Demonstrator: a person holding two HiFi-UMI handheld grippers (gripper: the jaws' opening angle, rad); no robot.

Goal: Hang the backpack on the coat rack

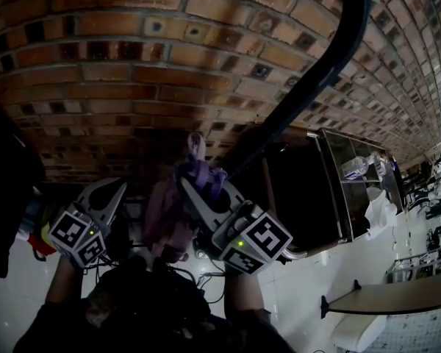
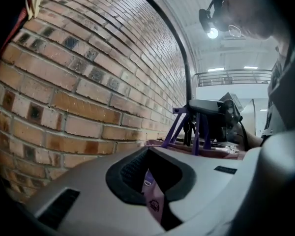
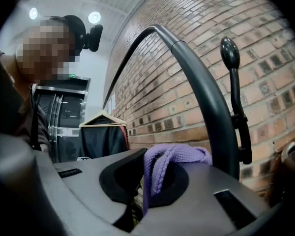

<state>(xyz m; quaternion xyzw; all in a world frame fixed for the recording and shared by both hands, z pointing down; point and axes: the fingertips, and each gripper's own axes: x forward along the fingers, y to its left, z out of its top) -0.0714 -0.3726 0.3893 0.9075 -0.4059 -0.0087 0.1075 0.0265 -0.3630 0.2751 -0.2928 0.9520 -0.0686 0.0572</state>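
Observation:
The purple-pink backpack [image 1: 164, 215] hangs between my two grippers, close to the brick wall [image 1: 132, 50]. My right gripper [image 1: 187, 186] is shut on its woven purple top loop [image 3: 174, 157], which bulges out over the jaws. My left gripper [image 1: 120, 190] is shut on a thin purple strap with a printed tag [image 2: 152, 196]. The coat rack's black curved pole [image 1: 331, 57] rises just right of the right gripper. In the right gripper view the pole [image 3: 201, 87] stands right behind the loop, and a knobbed hook [image 3: 231, 63] sits beyond it.
A dark garment on a wooden hanger [image 3: 102, 134] hangs by the wall, seen as a dark mass at the left of the head view [image 1: 7, 190]. A glass-fronted cabinet [image 1: 353, 175] and a white table [image 1: 397, 300] stand to the right.

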